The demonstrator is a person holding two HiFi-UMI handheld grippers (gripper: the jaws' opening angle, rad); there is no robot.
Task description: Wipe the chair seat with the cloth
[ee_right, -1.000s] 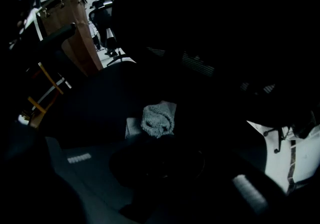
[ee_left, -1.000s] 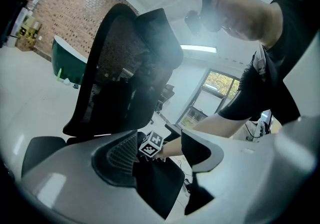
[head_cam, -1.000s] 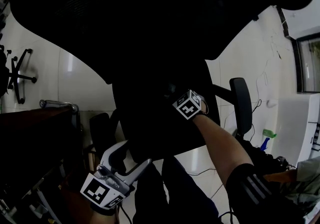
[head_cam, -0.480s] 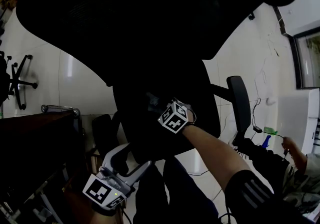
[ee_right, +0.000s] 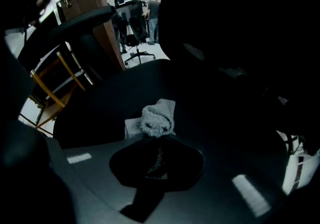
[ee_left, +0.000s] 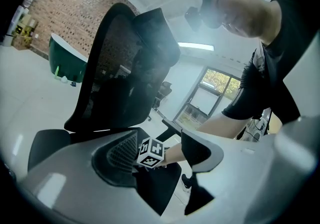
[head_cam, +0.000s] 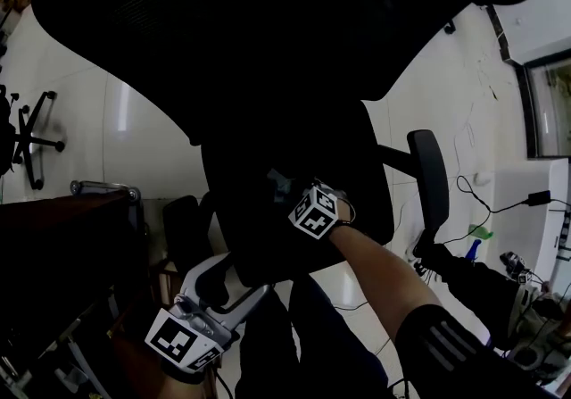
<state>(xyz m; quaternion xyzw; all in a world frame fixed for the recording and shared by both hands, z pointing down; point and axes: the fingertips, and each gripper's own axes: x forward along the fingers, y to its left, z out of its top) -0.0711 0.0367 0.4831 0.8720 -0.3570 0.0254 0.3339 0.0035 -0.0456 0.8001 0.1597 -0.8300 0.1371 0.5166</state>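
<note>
1. The black chair fills most of the head view. Its backrest rises over the seat, and an armrest stands off the seat's right edge.
2. The seat is broad and dark, with only the cloth on it.
3. The left gripper hangs off the seat's front left corner. Its jaws are spread wide with nothing between them, and it touches neither seat nor cloth.
4. The right gripper reaches over the front edge to about the middle of the seat, its jaws pinched together on the cloth.
5. The cloth is a small pale grey terry wad.
   - It juts straight ahead of the right jaw tips and appears to rest on the seat.
   - Its long axis runs in line with the jaws, toward the seat's back edge.
   - Only the right gripper is on it, and the left is well apart.
   - Dark seat lies on both sides of it, so a sideways wipe looks likely next.
</note>
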